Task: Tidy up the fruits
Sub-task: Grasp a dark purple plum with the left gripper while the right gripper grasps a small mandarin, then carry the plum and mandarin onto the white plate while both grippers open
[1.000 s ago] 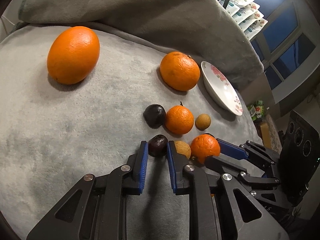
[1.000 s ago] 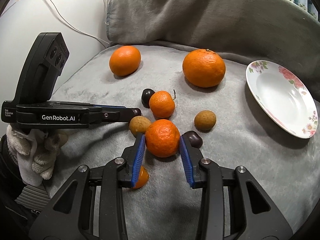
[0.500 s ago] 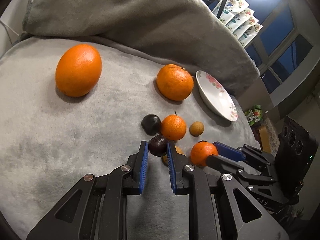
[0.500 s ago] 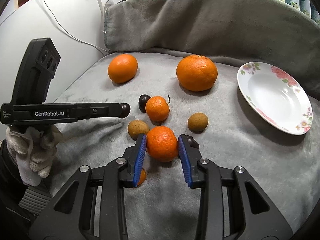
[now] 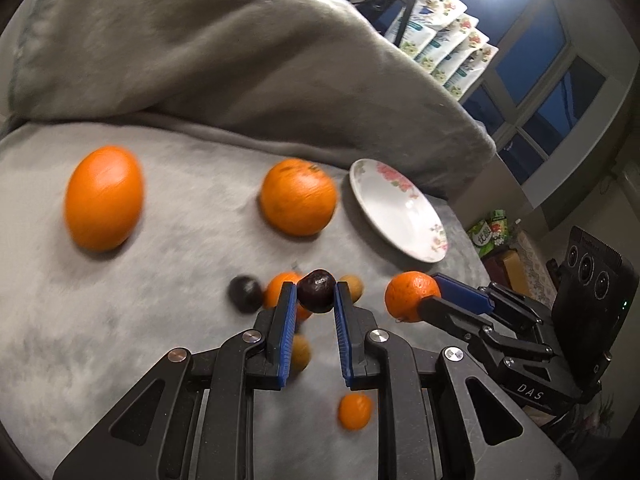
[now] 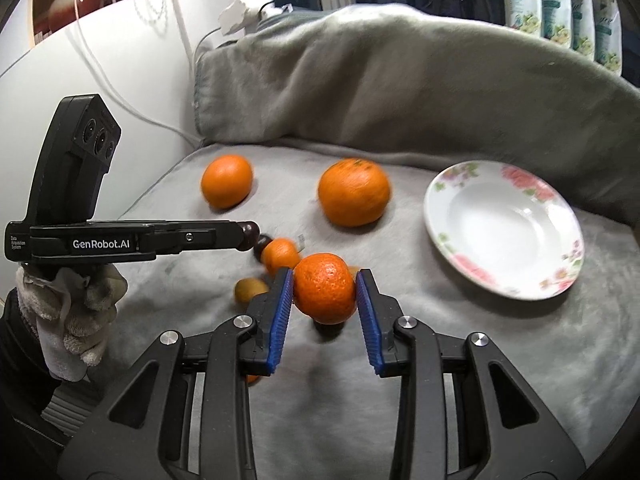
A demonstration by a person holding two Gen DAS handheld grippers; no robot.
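Note:
My left gripper (image 5: 316, 294) is shut on a dark purple fruit (image 5: 317, 289) and holds it above the grey blanket. My right gripper (image 6: 325, 290) is shut on a small mandarin (image 6: 325, 288), also lifted; it shows in the left wrist view (image 5: 410, 296) too. A white floral plate (image 6: 552, 276) lies at the right, empty. On the blanket lie two big oranges (image 6: 227, 180) (image 6: 354, 192), a small mandarin (image 6: 280, 254), another dark fruit (image 5: 245, 293) and brown round fruits (image 6: 249, 289).
A tiny orange fruit (image 5: 354, 411) lies near my left gripper's base. A raised grey blanket fold (image 6: 380, 80) walls the back. A white wall with a cable (image 6: 120, 92) is at the left. The left gripper's body (image 6: 80, 184) reaches in from the left.
Both grippers have lifted with their fruits, up from the blanket. The fruits left on the blanket now look farther below.

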